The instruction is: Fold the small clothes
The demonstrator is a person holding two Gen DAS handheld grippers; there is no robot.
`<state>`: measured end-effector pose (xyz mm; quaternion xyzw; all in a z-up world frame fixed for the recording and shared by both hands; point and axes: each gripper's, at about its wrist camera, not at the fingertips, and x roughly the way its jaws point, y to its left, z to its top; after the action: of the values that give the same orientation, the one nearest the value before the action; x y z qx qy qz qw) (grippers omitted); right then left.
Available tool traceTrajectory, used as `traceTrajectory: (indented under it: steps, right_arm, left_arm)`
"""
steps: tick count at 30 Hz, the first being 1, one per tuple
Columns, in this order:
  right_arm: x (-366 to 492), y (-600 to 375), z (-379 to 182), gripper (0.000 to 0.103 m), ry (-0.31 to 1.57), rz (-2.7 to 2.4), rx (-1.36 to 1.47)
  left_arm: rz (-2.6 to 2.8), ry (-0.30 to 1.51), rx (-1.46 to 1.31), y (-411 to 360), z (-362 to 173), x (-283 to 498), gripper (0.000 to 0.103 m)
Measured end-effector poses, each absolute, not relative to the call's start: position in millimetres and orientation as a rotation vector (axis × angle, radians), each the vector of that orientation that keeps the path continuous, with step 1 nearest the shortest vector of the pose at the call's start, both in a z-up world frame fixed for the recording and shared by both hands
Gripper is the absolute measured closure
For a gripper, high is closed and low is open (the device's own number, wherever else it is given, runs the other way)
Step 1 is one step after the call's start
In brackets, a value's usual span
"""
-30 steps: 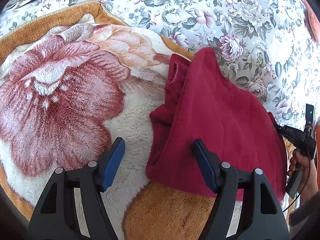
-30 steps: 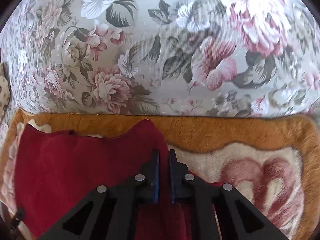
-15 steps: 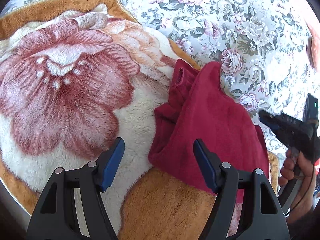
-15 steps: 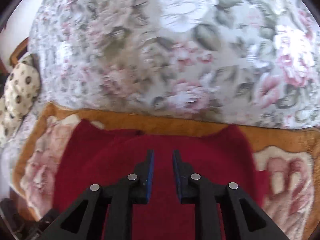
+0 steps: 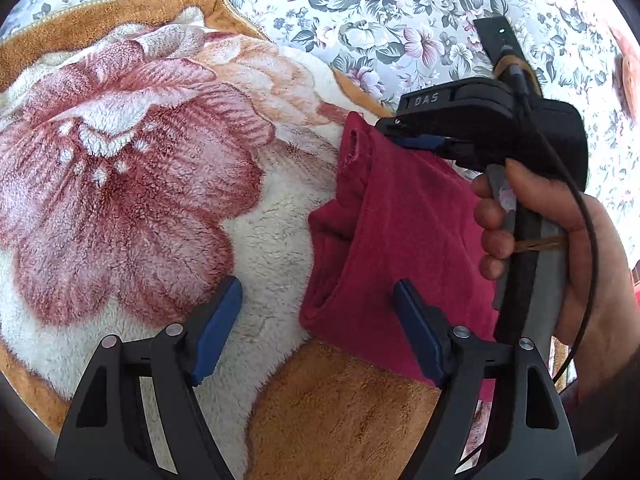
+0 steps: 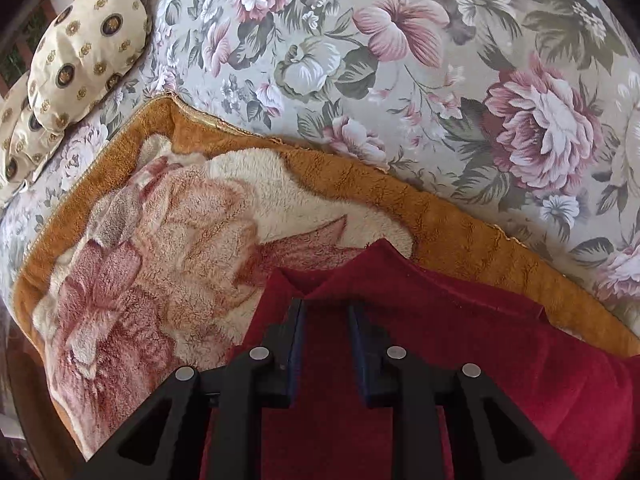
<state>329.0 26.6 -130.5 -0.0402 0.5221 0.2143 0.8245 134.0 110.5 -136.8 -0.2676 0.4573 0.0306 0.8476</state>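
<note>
One dark red garment point(image 5: 404, 248) lies folded on the plush blanket point(image 5: 132, 184), near the blanket's orange border where it meets the flowered bedspread point(image 5: 360, 12). Two tongs in play: the left tongs point(image 5: 318, 320) hover with their blue pads spread wide, one pad over the cream pile of the blanket, the other over the red cloth, gripping nothing. The right tongs point(image 6: 326, 320) sit above the garment's far corner, pads parted by a narrow gap with red fabric showing between them; they look loosened rather than clamped. From the left camera, the right tongs point(image 5: 416, 142) reach in over the top edge of the garment, and one hand point(image 5: 560, 248) wraps the handle, hiding the cloth's right side. One big red flower is printed on the blanket. Two patterned cream pillows point(image 6: 84, 36) show at the upper left of the right view, the lower one cut off by the lens edge. The garment's near edge is hidden behind the tongs' black frames, and I cannot tell how many layers it has.
</note>
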Motion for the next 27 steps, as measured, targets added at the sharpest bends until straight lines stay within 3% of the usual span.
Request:
traceTrajectory:
  steps: [2, 4, 12, 18, 23, 27]
  right_arm:
    - [326, 18, -123, 0.080, 1.105, 0.477, -0.041]
    - [321, 12, -114, 0.070, 1.101, 0.501, -0.001]
    - [307, 19, -96, 0.059, 1.129, 0.523, -0.075]
    - [315, 46, -106, 0.057, 1.180, 0.502, -0.153]
    - [324, 73, -126, 0.054, 1.224, 0.470, -0.248]
    - [324, 91, -145, 0.041, 1.250, 0.449, -0.372]
  left_arm:
    - [0.065, 0.965, -0.561, 110, -137, 134, 0.024]
    - [0.064, 0.964, -0.562, 110, -136, 134, 0.024]
    - [0.065, 0.965, -0.589, 110, -136, 129, 0.024]
    - [0.055, 0.956, -0.655, 116, -139, 125, 0.023]
    - [0.013, 0.940, -0.669, 112, -139, 128, 0.006]
    - [-0.002, 0.941, -0.659, 108, -139, 130, 0.001]
